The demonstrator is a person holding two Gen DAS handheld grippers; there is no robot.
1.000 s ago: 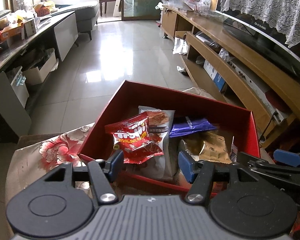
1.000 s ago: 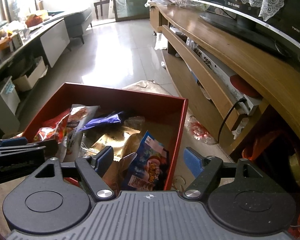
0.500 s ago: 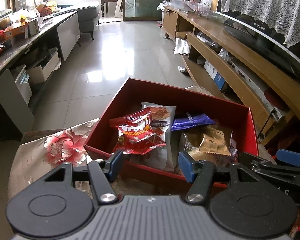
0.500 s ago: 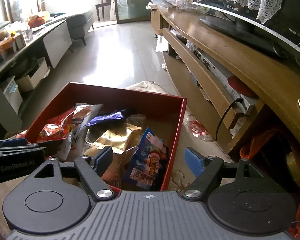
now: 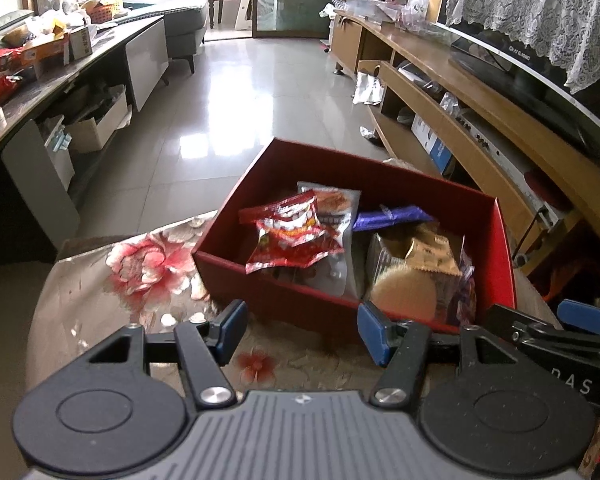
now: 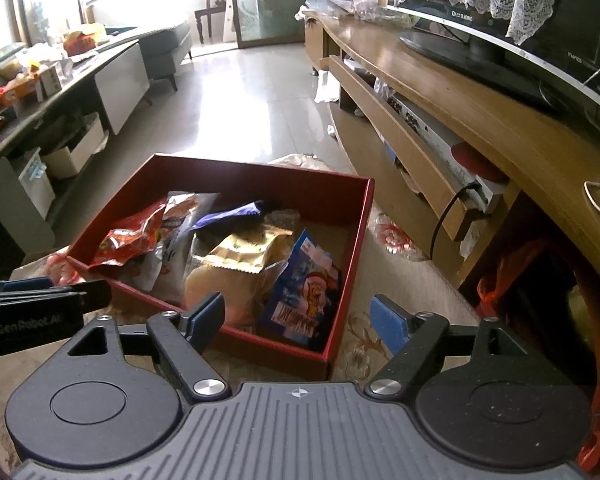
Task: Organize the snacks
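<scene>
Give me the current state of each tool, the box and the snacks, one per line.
left tool: open, empty, short of the box.
right tool: open, empty, straddling the box's near corner.
red box: lidless, on the floral cloth.
red snack bag: sealed, on top of the pile.
blue snack bag: tilted against the right wall.

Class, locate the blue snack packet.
In the right wrist view, the blue snack packet leans inside the red box by its right wall, beside the gold packet.

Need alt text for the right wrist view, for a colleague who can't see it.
A red box full of snack packets sits on a floral cloth; a blue packet stands at its near right corner. The right hand-held gripper hovers open and empty before the box, the left hand-held gripper at the left edge.
</scene>
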